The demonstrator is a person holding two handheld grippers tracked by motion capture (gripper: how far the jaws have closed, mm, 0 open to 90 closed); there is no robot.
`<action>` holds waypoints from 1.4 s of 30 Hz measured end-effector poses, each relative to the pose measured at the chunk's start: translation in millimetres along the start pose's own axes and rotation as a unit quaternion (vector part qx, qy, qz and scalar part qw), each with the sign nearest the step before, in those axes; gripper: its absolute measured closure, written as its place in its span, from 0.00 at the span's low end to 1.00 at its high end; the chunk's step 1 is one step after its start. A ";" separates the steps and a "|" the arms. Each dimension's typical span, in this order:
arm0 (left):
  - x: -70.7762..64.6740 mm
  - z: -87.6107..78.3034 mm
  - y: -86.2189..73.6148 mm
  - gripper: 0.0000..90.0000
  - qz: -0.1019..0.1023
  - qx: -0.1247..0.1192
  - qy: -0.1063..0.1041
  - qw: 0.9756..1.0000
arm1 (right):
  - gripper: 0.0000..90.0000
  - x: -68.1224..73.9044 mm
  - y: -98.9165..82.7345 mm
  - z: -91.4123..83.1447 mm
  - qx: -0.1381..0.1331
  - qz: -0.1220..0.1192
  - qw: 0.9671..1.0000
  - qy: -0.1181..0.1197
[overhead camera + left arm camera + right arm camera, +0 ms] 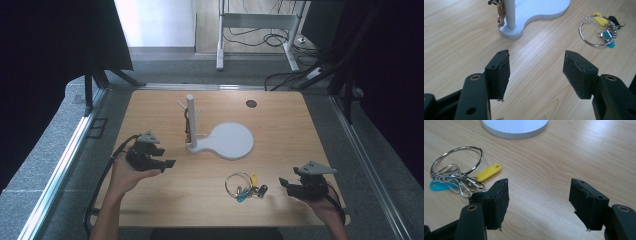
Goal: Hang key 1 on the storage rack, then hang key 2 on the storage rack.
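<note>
Grey carpet floor (45, 150), dark curtains (30, 60), a white desk frame (257, 22), possibly cables (280, 77) behind.

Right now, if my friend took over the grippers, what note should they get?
Left gripper: open, empty, near the stand.
Right gripper: open, empty, beside the key ring.
Stand: upright on the table, something brownish already hanging by its post.
Key ring: flat on the table with yellow tag, blue tag and clips.
Done: apparently one item hung.
Left: probably pick up the key ring and hang it on a peg.
</note>
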State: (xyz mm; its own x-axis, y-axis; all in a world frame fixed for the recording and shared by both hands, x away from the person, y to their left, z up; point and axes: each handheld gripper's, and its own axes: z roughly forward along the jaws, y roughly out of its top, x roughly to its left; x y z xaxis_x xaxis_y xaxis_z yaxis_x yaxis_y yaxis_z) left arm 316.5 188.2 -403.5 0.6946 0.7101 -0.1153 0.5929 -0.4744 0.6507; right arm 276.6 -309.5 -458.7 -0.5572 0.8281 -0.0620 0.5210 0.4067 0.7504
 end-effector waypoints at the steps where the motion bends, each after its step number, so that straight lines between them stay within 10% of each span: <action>1: 0.0 0.0 0.0 0.44 0.000 0.000 0.000 1.000 | 0.36 0.0 0.0 0.0 0.000 0.000 1.000 0.000; 21: 7.2 16.7 -31.8 0.42 -0.009 0.003 -0.014 1.000 | 0.40 2.1 59.2 5.7 0.081 -0.054 0.995 0.023; 33: 4.3 13.4 -41.9 0.41 -0.013 0.006 -0.028 0.999 | 0.44 29.2 102.2 33.8 0.143 -0.108 0.982 0.060; 42: 8.5 14.4 -45.4 0.41 -0.020 0.006 -0.036 0.999 | 0.52 45.3 112.1 68.5 0.199 -0.140 0.966 0.086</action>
State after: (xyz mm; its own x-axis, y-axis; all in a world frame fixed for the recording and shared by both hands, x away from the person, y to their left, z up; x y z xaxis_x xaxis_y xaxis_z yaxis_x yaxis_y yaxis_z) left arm 301.4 208.2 -444.8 0.6968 0.6903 -0.1949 0.6261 -0.4528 0.6349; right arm 354.0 -199.9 -422.5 -0.7937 0.6014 -0.0913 0.5220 0.7504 0.4056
